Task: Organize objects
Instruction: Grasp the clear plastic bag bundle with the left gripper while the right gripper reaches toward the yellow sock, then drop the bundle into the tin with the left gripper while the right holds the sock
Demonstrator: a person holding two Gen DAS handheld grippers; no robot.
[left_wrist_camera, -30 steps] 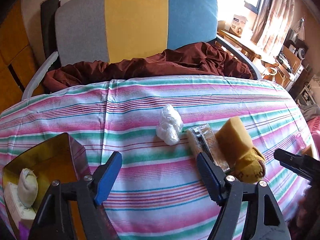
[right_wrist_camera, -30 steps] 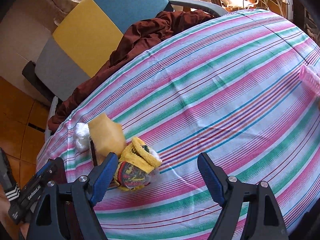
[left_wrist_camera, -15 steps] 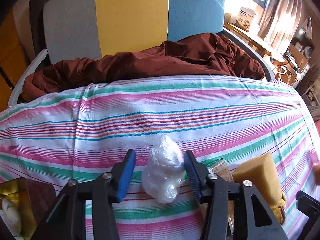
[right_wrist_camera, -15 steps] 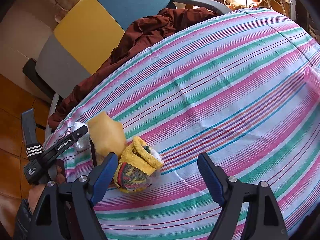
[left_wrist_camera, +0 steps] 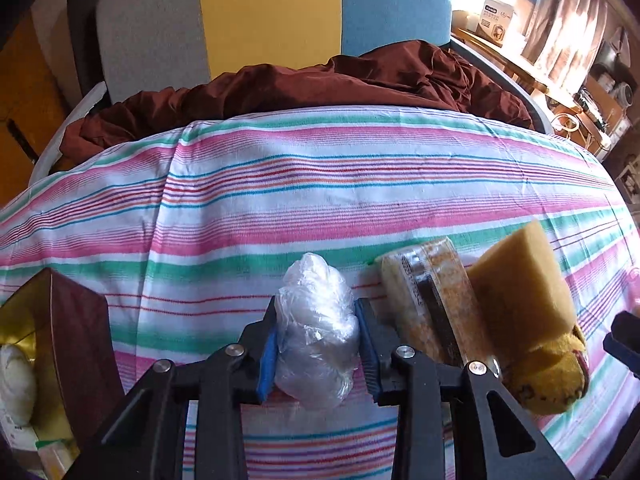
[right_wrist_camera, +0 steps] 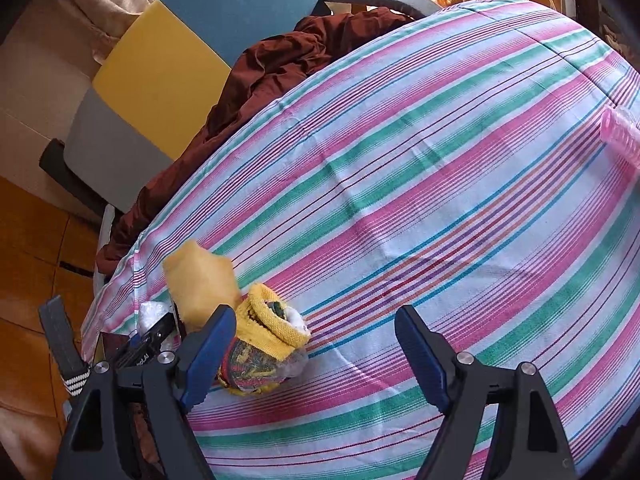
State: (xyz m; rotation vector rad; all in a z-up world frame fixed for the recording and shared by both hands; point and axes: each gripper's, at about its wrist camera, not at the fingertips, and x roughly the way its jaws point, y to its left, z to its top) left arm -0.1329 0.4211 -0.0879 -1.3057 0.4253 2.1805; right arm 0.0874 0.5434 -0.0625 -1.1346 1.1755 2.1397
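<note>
My left gripper [left_wrist_camera: 318, 350] is shut on a crumpled clear plastic bag [left_wrist_camera: 316, 328], both blue pads pressing its sides, on the striped tablecloth [left_wrist_camera: 320, 200]. Just right of it lie a wrapped snack bar [left_wrist_camera: 430, 300], a yellow sponge [left_wrist_camera: 520, 280] and a yellow rolled sock [left_wrist_camera: 548, 380]. In the right wrist view my right gripper [right_wrist_camera: 316, 356] stands open above the cloth, its left finger beside the yellow sock [right_wrist_camera: 268, 344] and the sponge [right_wrist_camera: 200, 284]. The plastic bag [right_wrist_camera: 150, 312] shows there only partly, behind the black body of the left gripper.
A gold-lined box [left_wrist_camera: 52, 340] holding a white bundle stands at the table's left edge. A pink ribbed cup [right_wrist_camera: 622, 136] lies at the far right. A chair [left_wrist_camera: 272, 20] with a dark red cloth [left_wrist_camera: 320, 84] stands behind the table.
My left gripper came down and forward over the plastic bag and its jaws closed on it. The right gripper stayed where it was, open.
</note>
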